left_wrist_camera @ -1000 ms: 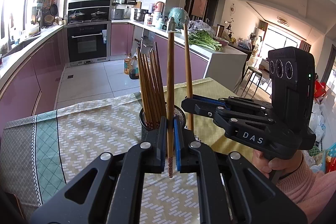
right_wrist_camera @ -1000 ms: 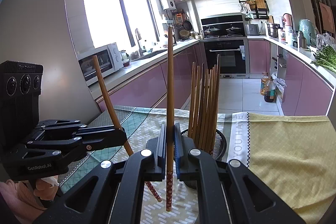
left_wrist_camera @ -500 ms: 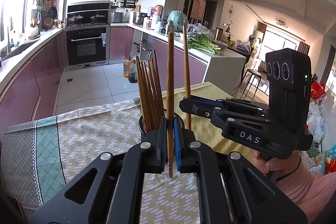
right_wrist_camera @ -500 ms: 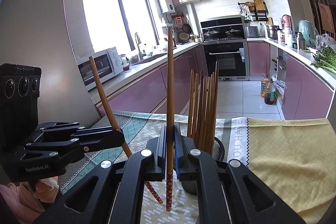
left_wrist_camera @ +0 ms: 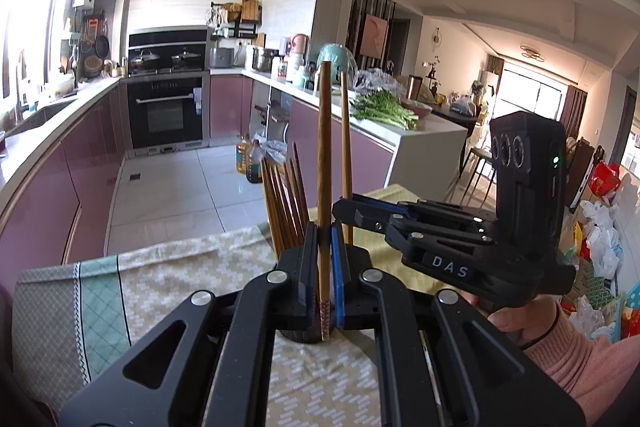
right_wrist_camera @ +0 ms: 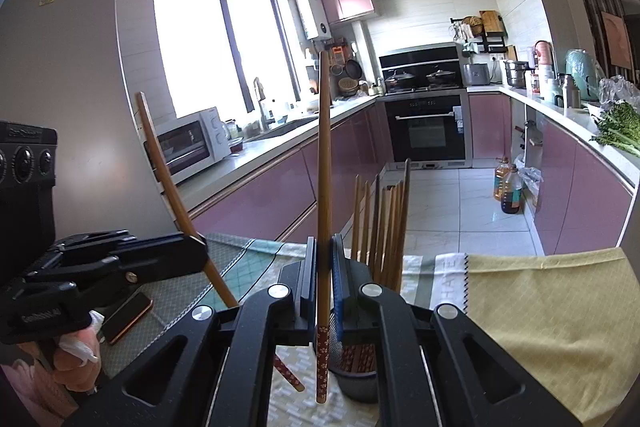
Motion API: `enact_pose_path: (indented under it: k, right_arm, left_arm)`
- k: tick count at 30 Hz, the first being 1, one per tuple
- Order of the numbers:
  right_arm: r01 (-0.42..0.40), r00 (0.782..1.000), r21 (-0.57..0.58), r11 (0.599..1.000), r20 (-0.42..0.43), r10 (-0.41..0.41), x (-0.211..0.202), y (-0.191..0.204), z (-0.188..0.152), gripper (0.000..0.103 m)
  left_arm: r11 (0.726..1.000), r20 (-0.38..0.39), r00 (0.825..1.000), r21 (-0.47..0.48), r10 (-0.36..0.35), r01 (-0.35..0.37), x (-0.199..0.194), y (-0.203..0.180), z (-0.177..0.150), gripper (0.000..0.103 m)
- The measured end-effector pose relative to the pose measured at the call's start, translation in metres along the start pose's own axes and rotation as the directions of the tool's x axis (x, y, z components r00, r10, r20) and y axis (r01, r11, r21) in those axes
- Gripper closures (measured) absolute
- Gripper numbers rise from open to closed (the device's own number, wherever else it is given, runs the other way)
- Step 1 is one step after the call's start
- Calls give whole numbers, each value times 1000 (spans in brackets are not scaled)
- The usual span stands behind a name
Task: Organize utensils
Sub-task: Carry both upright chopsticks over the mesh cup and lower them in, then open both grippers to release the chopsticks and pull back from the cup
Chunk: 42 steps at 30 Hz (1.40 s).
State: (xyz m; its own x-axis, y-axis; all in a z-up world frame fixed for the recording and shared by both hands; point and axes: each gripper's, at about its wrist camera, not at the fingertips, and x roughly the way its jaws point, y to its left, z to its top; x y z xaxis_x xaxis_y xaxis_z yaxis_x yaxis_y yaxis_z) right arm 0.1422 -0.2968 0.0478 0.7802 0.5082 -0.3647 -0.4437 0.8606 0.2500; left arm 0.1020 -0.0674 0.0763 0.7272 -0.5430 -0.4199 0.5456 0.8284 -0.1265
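Note:
My left gripper is shut on an upright wooden chopstick with a patterned red end. My right gripper is shut on another upright chopstick. Each gripper shows in the other's view: the right one at right, the left one at left with its chopstick tilted. A dark mesh holder with several chopsticks stands on the table just behind both grippers, partly hidden by them.
The table carries a patterned cloth with a green band and a yellow cloth. A phone lies at the left. Beyond the table edge are the kitchen floor, purple cabinets and an oven.
Both grippers have moved closer to the holder while holding their chopsticks upright. The holder now sits mostly behind the fingers in both views.

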Motion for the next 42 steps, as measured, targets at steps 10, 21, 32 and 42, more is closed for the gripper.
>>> enact_pose_path:
  k: [10, 21, 32, 42]
  right_arm:
    - [42, 999, 5, 999, 18, -42, 15, -7, 7, 97]
    - [85, 994, 7, 996, -69, -85, 48, -15, -18, 97]
    - [102, 980, 1, 995, -170, -100, 63, -19, -36, 97]
    - [116, 978, 22, 993, -174, -110, 57, -23, -38, 89]
  left_arm:
    - [1000, 38, 999, 7, 13, -13, 5, -2, 17, 96]
    - [998, -100, 993, 30, 55, -52, 56, -4, -5, 96]
    - [999, -190, 981, 17, 31, -28, 88, 10, -17, 96]
    - [999, -235, 971, -9, 30, -33, 109, 20, -29, 93]
